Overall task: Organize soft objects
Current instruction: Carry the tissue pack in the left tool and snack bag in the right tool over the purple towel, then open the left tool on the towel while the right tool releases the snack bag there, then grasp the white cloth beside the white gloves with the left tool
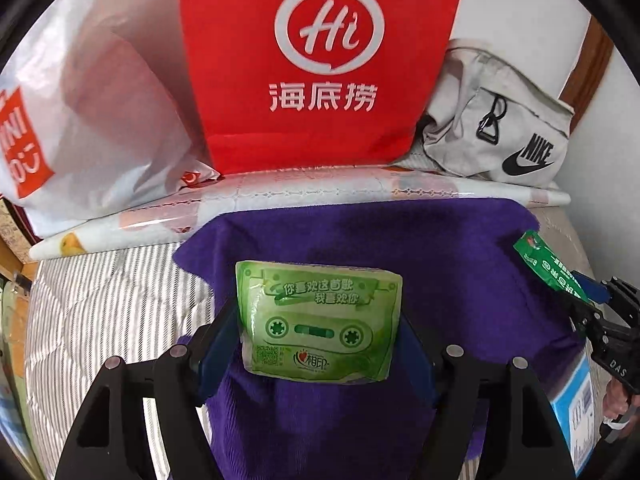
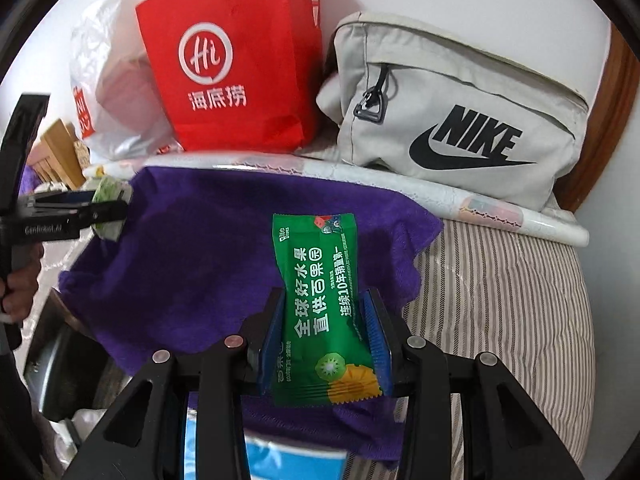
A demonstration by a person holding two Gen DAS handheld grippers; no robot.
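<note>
Tissues first: in your left wrist view, your left gripper (image 1: 320, 320) is clamped on a light green tissue pack (image 1: 318, 322) printed with a cassette, one blue pad against each short side. The pack hangs above a purple towel (image 1: 440, 248) spread over a striped bedcover (image 1: 100, 292). Behind the towel lies a rolled patterned sheet (image 1: 320, 192), and behind that stand a white shopping bag (image 1: 100, 112), a red paper bag (image 1: 320, 60) and a grey Nike bag (image 1: 500, 128). At the right edge your right gripper (image 1: 576, 292) shows, pinching a dark green wipes packet (image 1: 548, 264).

In your right wrist view, your right gripper (image 2: 326, 336) is closed on that dark green wipes packet (image 2: 320, 300), its blue pads pressing both long edges near the lower half, and the packet stands up over the purple towel (image 2: 200, 248). The grey Nike bag (image 2: 460, 120) sits beyond the towel on the right, the red paper bag (image 2: 232, 60) to its left. At the left edge your left gripper (image 2: 108, 208) holds the light green tissue pack (image 2: 108, 196) over the towel's corner, and part of your hand (image 2: 24, 276) grips its handle.
</note>
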